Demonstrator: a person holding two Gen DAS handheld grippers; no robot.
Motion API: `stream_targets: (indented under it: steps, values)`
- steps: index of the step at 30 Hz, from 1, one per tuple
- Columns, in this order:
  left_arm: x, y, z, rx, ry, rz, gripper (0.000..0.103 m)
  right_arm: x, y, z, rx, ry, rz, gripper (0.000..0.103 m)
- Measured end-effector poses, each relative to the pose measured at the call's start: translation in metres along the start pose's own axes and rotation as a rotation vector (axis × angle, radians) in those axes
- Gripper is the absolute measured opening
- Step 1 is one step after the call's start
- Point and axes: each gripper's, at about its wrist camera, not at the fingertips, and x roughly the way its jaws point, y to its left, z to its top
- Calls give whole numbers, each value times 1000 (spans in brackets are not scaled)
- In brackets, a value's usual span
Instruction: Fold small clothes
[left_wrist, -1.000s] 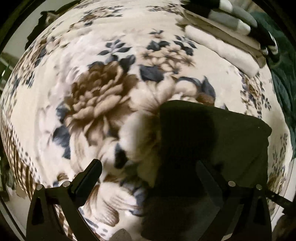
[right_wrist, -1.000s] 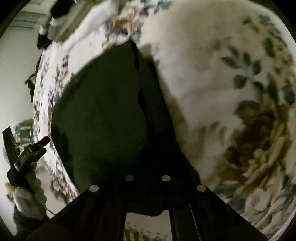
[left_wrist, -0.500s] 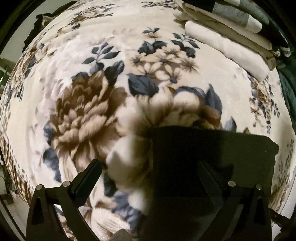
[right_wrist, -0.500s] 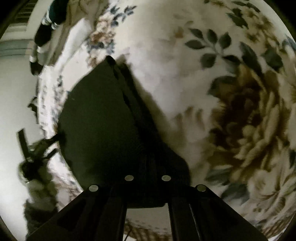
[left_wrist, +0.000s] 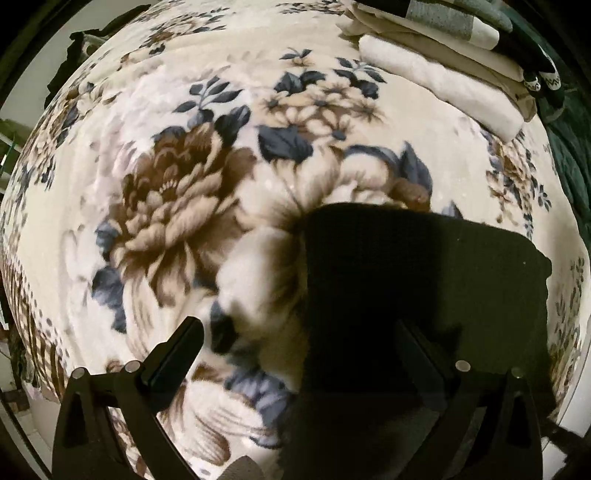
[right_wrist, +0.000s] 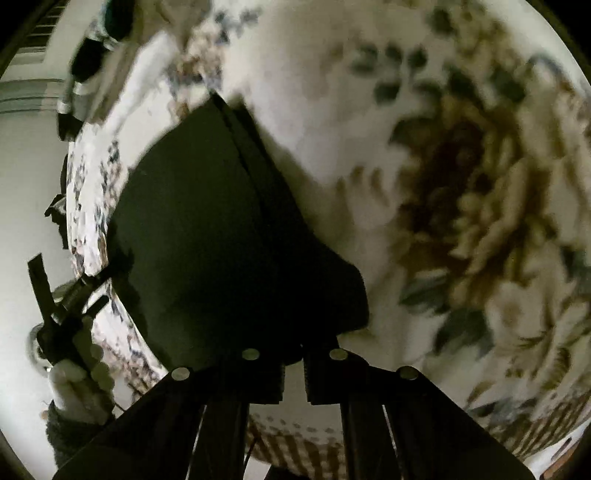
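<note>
Here, left wrist view: the left gripper (left_wrist: 295, 354) hangs over the floral blanket (left_wrist: 177, 206) with its fingers (left_wrist: 177, 350) spread wide and empty, one over bare blanket, the other a dim shape over the dark garment (left_wrist: 424, 295). Since a second ago the garment's far edge has sat lower in the view and a stack of folded clothes (left_wrist: 443, 70) at the upper right has come more fully into sight. No brand, label or writing can be read.

Right wrist view: the right gripper (right_wrist: 293, 373) has its fingers closed on the near edge of the dark garment (right_wrist: 221, 240), which lies on the blanket (right_wrist: 443, 184) with a doubled layer along its right side. Over the last second the pinched edge has been drawn back across the blanket; judged from this, a fold is under way, not finished. At left a hand (right_wrist: 79, 387) holds the other gripper beside the garment. No writing is legible
</note>
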Motion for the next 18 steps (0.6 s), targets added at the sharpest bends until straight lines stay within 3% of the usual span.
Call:
stream_targets:
  steps: [5,8,11,12,13,14,16,17,18]
  values:
    - [7,1,2,-22,-6,-38,103,-16,-12,-2,78,-62,-73,6]
    - [19,-6,14,-31,0,-60,103,13,-24,2,128,-12,-100,7]
    - [21,-7,21,-12,8,-69,103,34,-18,15,63,91,-69,13]
    - [17,-5,21,-3,-3,-78,103,31,-18,22,46,110,-48,20]
    - [9,-2,16,14,-19,-95,103,25,-18,27,24,103,-32,37]
    - [5,2,11,23,-26,-123,103,16,-17,33,1,71,-26,47]
    - [-1,14,-7,26,-33,-238,103,2,-19,51,-42,-5,41,71]
    - [0,18,-16,20,-22,-287,103,5,-18,61,-66,1,84,80]
    - [3,21,-24,9,-2,-337,103,13,-17,70,-87,20,125,81]
